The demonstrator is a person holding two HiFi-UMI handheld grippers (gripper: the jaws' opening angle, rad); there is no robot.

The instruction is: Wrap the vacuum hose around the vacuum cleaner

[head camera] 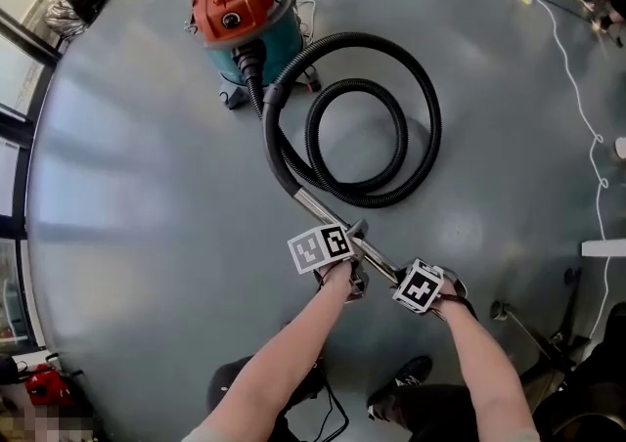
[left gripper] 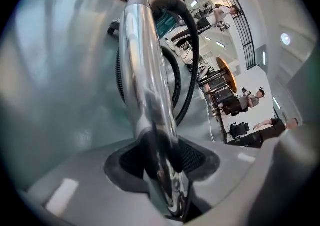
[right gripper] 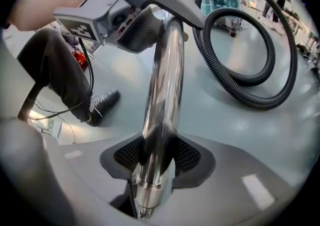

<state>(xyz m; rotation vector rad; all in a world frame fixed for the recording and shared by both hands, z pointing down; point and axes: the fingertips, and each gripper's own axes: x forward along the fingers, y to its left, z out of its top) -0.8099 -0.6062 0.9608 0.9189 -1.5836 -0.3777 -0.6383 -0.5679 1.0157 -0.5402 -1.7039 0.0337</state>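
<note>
A vacuum cleaner point(head camera: 238, 15) with a red lid and teal drum stands on the grey floor at the upper left. Its black ribbed hose point(head camera: 391, 127) lies in a loose double coil to the right and ends in a chrome wand point(head camera: 328, 214). My left gripper point(head camera: 350, 269) is shut on the wand point(left gripper: 150, 95) partway along. My right gripper point(head camera: 435, 286) is shut on the wand's lower end point(right gripper: 162, 95). In the right gripper view the left gripper point(right gripper: 137, 12) shows above, clamped on the same tube, with the hose point(right gripper: 250, 45) behind it.
A white cable point(head camera: 577, 88) runs across the floor at the right. A chair base point(head camera: 533, 332) stands at the lower right by the person's shoes point(head camera: 401, 381). Tables and people point(left gripper: 245, 100) stand far off in the left gripper view.
</note>
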